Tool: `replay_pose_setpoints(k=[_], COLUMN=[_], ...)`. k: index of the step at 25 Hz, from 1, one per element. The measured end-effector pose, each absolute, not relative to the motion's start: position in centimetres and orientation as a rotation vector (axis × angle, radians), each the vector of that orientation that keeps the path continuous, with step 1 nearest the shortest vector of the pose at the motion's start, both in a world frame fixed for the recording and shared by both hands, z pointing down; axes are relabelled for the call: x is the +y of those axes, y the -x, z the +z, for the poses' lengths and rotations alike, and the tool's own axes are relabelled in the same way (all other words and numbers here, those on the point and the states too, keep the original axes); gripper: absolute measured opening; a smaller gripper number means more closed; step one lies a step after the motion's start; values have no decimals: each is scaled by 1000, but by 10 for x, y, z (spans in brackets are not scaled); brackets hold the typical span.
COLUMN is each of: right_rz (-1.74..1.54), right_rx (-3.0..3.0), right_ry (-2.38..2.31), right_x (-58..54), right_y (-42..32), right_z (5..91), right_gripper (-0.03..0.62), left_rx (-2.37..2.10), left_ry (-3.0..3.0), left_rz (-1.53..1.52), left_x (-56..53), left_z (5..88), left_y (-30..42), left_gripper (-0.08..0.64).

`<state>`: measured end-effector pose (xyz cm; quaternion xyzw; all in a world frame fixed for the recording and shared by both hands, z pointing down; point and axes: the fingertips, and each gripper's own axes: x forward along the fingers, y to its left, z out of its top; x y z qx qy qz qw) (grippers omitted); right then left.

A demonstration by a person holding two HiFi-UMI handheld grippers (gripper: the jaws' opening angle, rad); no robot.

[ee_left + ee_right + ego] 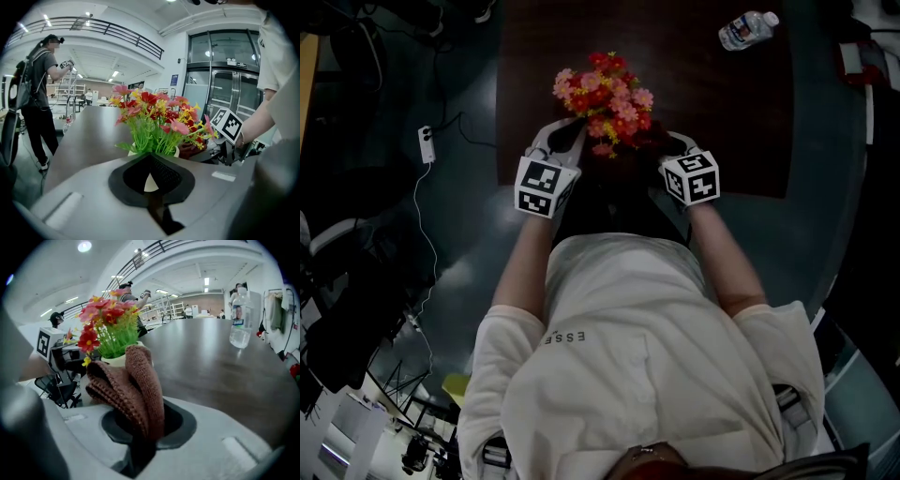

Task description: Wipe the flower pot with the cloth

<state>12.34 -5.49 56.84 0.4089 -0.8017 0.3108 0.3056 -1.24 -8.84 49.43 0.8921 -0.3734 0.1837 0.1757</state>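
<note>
A white flower pot (pixel 115 361) full of red, pink and yellow flowers (pixel 602 94) stands near the front edge of the dark brown table (pixel 703 112). In the head view the blooms hide the pot. My left gripper (pixel 567 141) is on the pot's left side; its jaws are shut on the white rim (pixel 150 182). My right gripper (pixel 670 145) is on the pot's right side, shut on a folded brown cloth (pixel 129 385). The cloth bulges out of the jaws close to the pot's side; whether they touch I cannot tell. From the left gripper view the cloth (pixel 191 150) shows behind the flowers.
A clear water bottle (pixel 747 30) lies at the table's far right, seen also in the right gripper view (pixel 240 319). A white power strip (pixel 427 142) lies on the floor to the left. A person with a backpack (pixel 37 93) stands beyond the table.
</note>
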Motion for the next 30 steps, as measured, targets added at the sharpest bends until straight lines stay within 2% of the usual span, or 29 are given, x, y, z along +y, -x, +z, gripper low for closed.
replay_pose_setpoints(k=[6,14,30], right_rz=[751,591,543], right_rx=[-2074,-2150,-2146], right_ry=[-1132,-961,-742], right_x=[-95,-150,-87], right_y=[-144,-108,-88], right_z=[561,557,566], right_gripper=[48,48,45], left_rx=[-1129,-1089,-1135], left_ry=[-2470,-2451,-2430], left_rz=[518,350,275], left_x=[-89,-94,-95], left_z=[493,482,486], left_y=[14,4,4], left_gripper=[15,15,14])
